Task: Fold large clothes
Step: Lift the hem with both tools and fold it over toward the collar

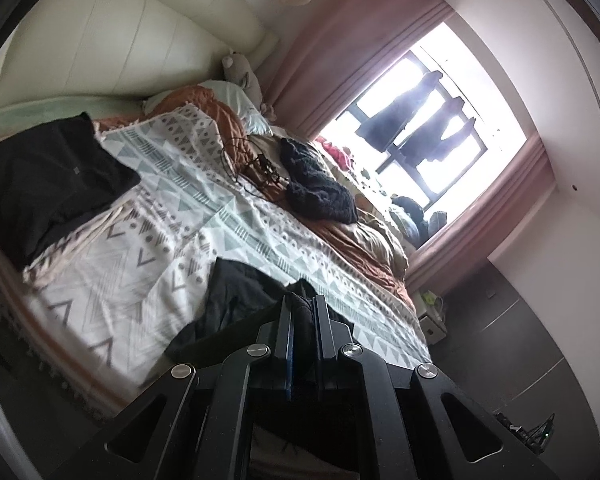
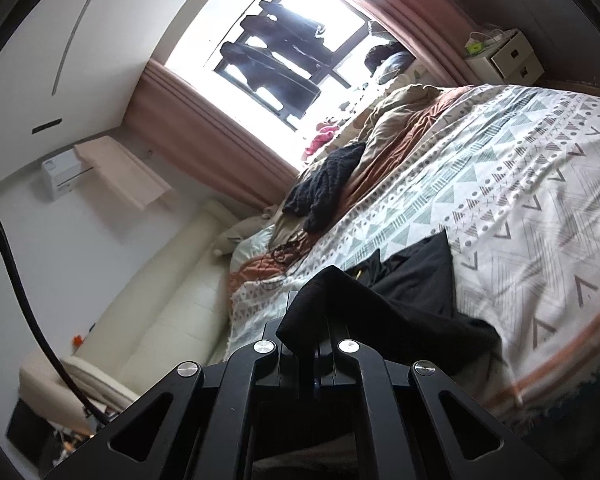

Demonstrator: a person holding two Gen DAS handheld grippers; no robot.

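Left tongs (image 1: 303,300) tilt slightly down, clamped on a fold of the black garment (image 1: 236,300). Right tongs (image 2: 306,300) pinch another corner, cloth draped over them. Beyond both, the garment trails onto the patterned bedspread (image 1: 204,208); farther off, a dark knit (image 1: 316,184).

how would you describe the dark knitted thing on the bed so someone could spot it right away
Start at the bright window with pink curtains and drop to the bed's patterned bedspread. On the rumpled brown quilt along the window side lies the black knitted garment, beside a tangle of thin cables. Its chunky, ribbed knit texture sets it apart from the smooth black clothes elsewhere on the bed.
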